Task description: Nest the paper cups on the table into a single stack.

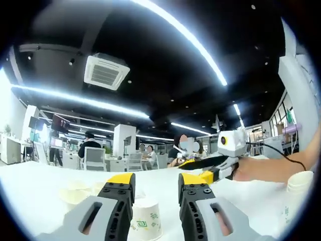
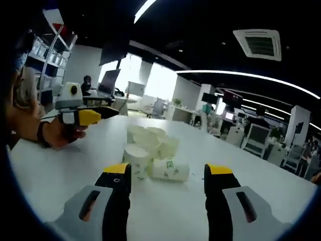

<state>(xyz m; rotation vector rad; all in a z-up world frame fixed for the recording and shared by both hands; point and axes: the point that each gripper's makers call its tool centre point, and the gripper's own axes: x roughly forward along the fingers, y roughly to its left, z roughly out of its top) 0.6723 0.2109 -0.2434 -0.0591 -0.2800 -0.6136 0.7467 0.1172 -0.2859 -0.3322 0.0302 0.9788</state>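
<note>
Open-plan office: ceiling air-conditioning unit [image 1: 106, 71], strip lights [image 1: 80, 99], desks, office chairs [image 1: 95, 158], monitors [image 2: 110, 82].

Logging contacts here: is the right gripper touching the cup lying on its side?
Apart. In the right gripper view the open right gripper shows bare table between its tips and the lying cup.

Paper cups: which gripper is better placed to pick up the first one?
Left, probably. An upside-down cup stands just ahead of the open left gripper. The right gripper, also open, faces the cup cluster from farther back, with a cup lying on its side nearest.
</note>
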